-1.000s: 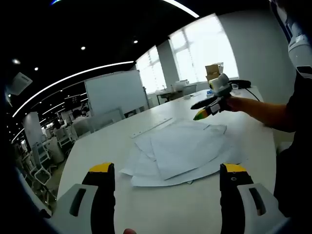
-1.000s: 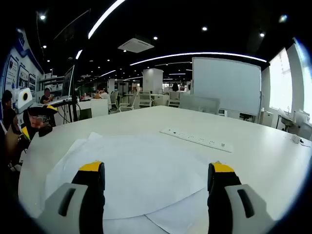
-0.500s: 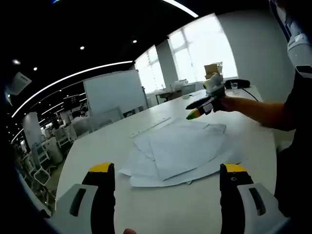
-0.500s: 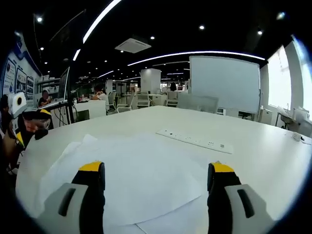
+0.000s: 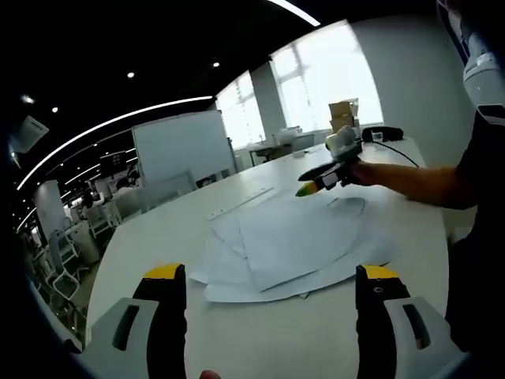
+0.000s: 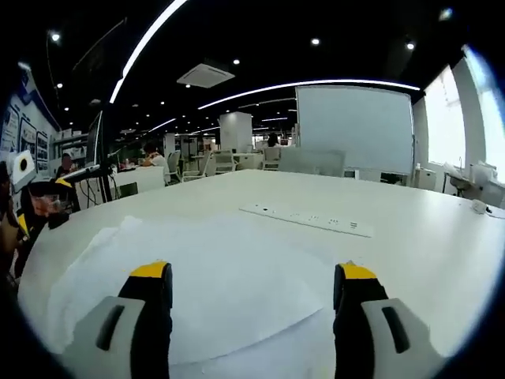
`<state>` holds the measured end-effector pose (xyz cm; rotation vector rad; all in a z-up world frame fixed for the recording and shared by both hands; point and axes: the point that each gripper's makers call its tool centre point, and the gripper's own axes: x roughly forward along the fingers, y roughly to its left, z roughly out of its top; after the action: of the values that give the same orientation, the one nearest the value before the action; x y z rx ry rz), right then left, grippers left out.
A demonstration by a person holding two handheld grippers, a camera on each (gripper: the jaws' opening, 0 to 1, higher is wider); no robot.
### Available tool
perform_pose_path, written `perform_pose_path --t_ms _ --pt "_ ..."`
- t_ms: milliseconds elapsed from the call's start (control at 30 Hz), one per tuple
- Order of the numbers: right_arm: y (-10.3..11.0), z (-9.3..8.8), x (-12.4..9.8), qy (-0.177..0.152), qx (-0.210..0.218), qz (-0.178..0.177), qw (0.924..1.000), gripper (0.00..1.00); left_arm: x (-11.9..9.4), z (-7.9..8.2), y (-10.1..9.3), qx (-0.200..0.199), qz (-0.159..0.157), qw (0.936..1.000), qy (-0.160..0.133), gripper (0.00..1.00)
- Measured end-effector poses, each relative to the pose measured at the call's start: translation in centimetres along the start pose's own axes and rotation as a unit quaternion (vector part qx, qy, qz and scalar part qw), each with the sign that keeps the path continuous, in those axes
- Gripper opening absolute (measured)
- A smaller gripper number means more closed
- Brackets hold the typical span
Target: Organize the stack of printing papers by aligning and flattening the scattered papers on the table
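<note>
Papers (image 5: 292, 245) are plain white on a white table (image 5: 158, 237); left gripper (image 5: 264, 316) is grey with yellow tips.

Papers (image 5: 292, 245): thin matt white sheets. Table (image 6: 426, 237): smooth white, slight sheen.

In the right gripper view, the near edge of the papers (image 6: 213, 292) runs behind the right hand-held gripper (image 6: 248, 296) and off the bottom of the picture. In the left gripper view, the lower sheets are mostly covered by the top sheet. The far strip (image 6: 308, 219) on the surface (image 6: 410, 237) is too small to make out, and the people beyond are blurred.
</note>
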<state>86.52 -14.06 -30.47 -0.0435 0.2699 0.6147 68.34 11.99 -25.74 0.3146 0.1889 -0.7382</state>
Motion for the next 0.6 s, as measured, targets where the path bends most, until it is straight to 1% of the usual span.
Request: perform_pose_path --t_ms 100,200,267,300,400,533,600 --pt "-0.3 -0.9 0.3 0.008 -0.002 -0.008 0.9999 0.78 0.0 -0.1 0.1 0.001 0.001 1.0 0.001 0.91" --pt "-0.7 -1.5 0.6 0.006 0.008 -0.009 0.9999 0.77 -0.1 0.0 0.2 0.001 0.004 1.0 0.001 0.91" --pt "-0.7 -1.5 0.7 -0.006 0.035 0.001 0.9994 0.76 -0.2 -0.1 0.2 0.001 0.004 1.0 0.0 0.91" --pt "-1.0 -1.7 0.7 -0.006 0.038 0.0 0.9993 0.76 -0.2 -0.1 0.2 0.001 0.004 1.0 0.001 0.91" --pt "-1.4 -1.9 0.7 0.001 0.026 -0.015 0.9996 0.74 -0.2 -0.2 0.2 0.001 0.006 1.0 0.002 0.91" --pt "-1.0 -2.3 1.0 0.008 0.02 -0.01 0.9997 0.75 -0.2 -0.2 0.1 0.001 0.004 1.0 0.003 0.91" --pt "-1.3 -2.6 1.1 0.012 0.019 -0.009 0.9997 0.76 0.0 0.0 0.0 0.004 0.003 1.0 0.004 0.91"
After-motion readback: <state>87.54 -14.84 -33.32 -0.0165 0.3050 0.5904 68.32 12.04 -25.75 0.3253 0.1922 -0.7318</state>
